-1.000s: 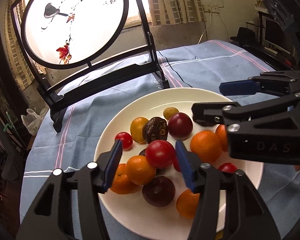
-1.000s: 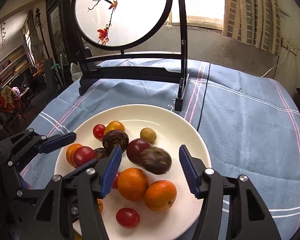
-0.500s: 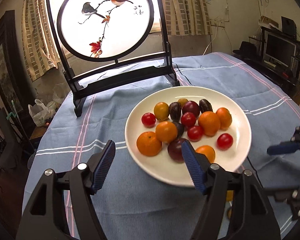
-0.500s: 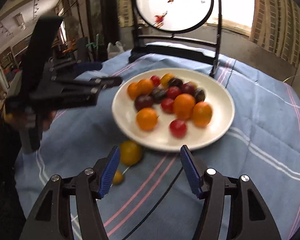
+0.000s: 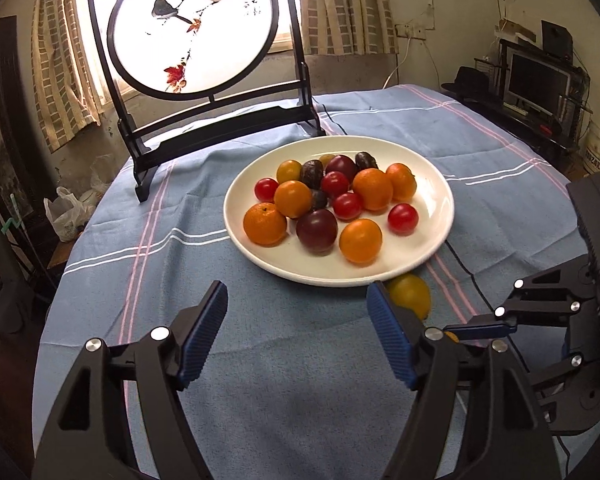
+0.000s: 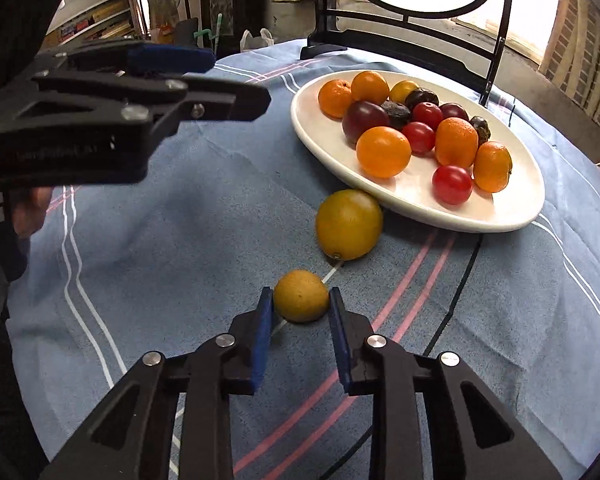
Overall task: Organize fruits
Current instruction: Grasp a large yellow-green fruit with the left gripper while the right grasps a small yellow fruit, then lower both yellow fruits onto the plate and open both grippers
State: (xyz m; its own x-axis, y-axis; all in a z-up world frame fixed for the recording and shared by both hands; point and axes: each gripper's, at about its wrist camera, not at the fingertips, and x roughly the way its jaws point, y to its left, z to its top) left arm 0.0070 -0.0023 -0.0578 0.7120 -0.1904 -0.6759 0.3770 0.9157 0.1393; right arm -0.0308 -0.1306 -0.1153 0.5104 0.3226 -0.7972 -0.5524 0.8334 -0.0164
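A white plate on the blue cloth holds several oranges, red cherry tomatoes and dark plums. In front of its near rim a large yellow fruit lies on the cloth, partly hidden behind my left finger in the left wrist view. Closer in sits a small yellow fruit, and my right gripper is shut on it, both pads pressing its sides. My left gripper hovers over bare cloth short of the plate, its jaws opening with nothing between them.
A black-framed round painted screen stands behind the plate at the table's far edge. A plastic bag lies on the floor to the left. A monitor and shelves stand at the right. Striped blue cloth covers the round table.
My left gripper drew back from over the plate and its jaws widened. My right gripper left the plate, dropped to the cloth in front, and closed on the small yellow fruit.
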